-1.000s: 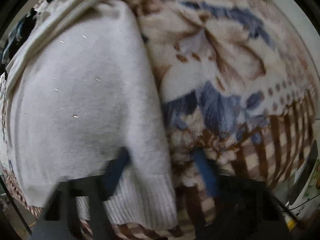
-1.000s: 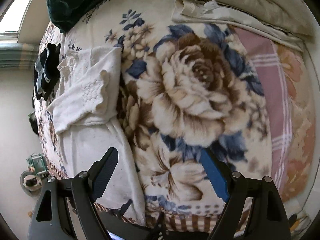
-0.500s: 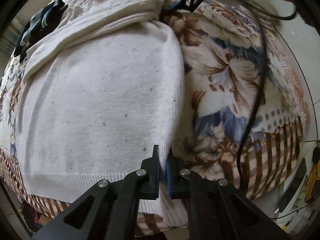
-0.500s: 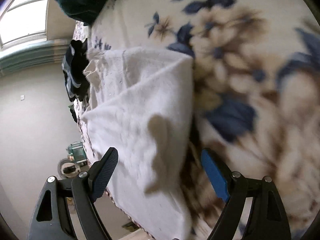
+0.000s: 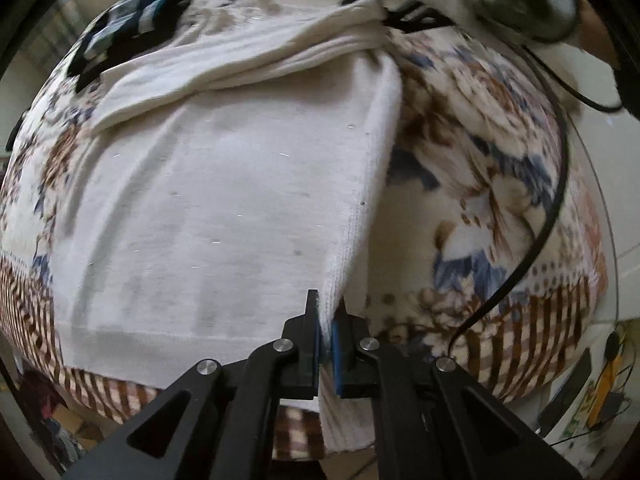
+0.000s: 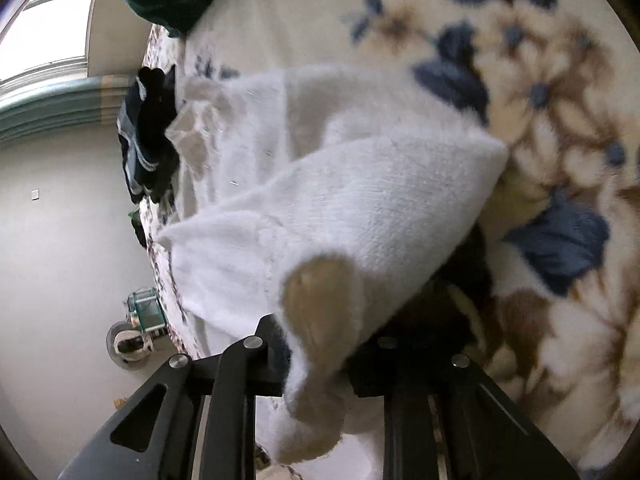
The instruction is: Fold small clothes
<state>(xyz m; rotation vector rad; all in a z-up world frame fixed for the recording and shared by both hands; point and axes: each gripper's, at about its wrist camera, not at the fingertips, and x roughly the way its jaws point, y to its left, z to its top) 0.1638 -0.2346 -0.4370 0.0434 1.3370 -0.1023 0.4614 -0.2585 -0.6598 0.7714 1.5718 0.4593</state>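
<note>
Sweater (image 5: 208, 208) white knit, spread on floral blanket (image 5: 480, 184), long axis hem-to-shoulder. Left gripper (image 5: 327, 334) clenched on hem corner; right gripper (image 6: 316, 354), jaws just closing, pinching shoulder fold. Both hold same side edge, ready to fold across.

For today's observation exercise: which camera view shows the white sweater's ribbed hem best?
The left wrist view: the white sweater lies spread on the floral blanket, its ribbed hem running along the bottom, one corner pinched in the left gripper. The right wrist view shows only bunched cloth at the right gripper.
</note>
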